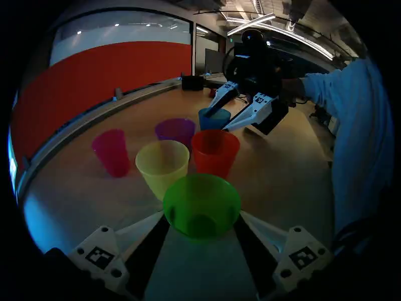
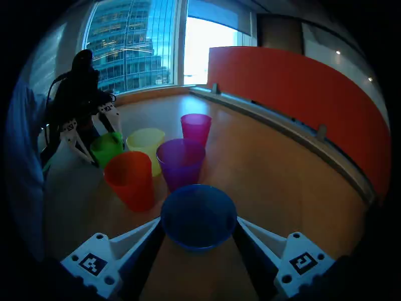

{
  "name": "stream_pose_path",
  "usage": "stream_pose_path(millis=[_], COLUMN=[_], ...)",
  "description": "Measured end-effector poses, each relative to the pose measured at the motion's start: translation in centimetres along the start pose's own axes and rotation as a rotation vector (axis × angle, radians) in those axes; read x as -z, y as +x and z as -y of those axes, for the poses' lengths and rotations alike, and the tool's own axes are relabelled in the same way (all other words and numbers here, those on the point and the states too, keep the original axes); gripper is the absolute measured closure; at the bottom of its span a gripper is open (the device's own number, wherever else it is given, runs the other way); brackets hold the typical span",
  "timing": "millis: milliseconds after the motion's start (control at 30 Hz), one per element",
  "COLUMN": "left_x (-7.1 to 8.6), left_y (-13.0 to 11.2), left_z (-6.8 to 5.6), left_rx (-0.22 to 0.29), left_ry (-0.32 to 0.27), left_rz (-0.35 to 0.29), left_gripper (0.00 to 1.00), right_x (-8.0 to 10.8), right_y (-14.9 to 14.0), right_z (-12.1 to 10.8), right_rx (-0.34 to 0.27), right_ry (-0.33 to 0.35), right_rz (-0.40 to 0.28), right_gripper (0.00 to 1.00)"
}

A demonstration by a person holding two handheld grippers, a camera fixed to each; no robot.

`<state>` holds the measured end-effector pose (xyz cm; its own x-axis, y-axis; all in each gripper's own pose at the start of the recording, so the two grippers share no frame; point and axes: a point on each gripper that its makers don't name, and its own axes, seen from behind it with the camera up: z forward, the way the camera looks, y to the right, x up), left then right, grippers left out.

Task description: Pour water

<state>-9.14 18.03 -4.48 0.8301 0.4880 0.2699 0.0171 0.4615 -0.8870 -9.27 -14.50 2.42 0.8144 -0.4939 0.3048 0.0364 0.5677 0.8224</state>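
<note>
1. While the two held cups sit at opposite ends of the cluster, here's the picture: the left gripper (image 1: pixel 203 220) pinches the green cup (image 1: pixel 202 203), a finger against each flank, right at the near end in the left gripper view.
2. Across the surface (image 1: pixel 285 175), the right gripper (image 2: pixel 199 224) clamps the blue cup (image 2: pixel 198 213) the same way at the other end of the group, with a light blue sleeve (image 1: pixel 351 125) behind it.
3. Between them stand four loose ones: the orange cup (image 1: pixel 215 150) and yellow cup (image 1: pixel 162 165) nearest the green, the purple cup (image 1: pixel 175 130) beyond, and the pink cup (image 1: pixel 111 150) off to one side (all upright, bunched close).
4. Water? I can't tell from either view which cup holds any. The green cup's bottom looks darker, nothing more, so which one pours into which is open.
5. My read is that this is the set-up for the pour. Lift the pouring cup straight up first, clear of the orange and purple rims, since both held cups are crowded by neighbours.
6. Bring lip over mouth, just inside the receiver's edge, then tilt slowly.
7. Hold the receiver level. Thin plastic probably flexes, so squeeze firmly without crushing.
8. The risk is a swinging finger clipping the orange cup and toppling it.
</note>
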Motion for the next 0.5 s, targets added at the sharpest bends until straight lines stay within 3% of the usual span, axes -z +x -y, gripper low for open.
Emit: stream_pose_path(millis=[500], left_x=[1.0], left_y=[1.3], left_z=[0.5], left_rx=[0.003], left_ry=[0.027], left_rz=[-0.03], left_gripper=[0.16], right_x=[1.0], right_y=[1.5], right_z=[-0.2], right_rx=[-0.002], right_ry=[-0.02], right_rz=[-0.031], right_gripper=[0.1])
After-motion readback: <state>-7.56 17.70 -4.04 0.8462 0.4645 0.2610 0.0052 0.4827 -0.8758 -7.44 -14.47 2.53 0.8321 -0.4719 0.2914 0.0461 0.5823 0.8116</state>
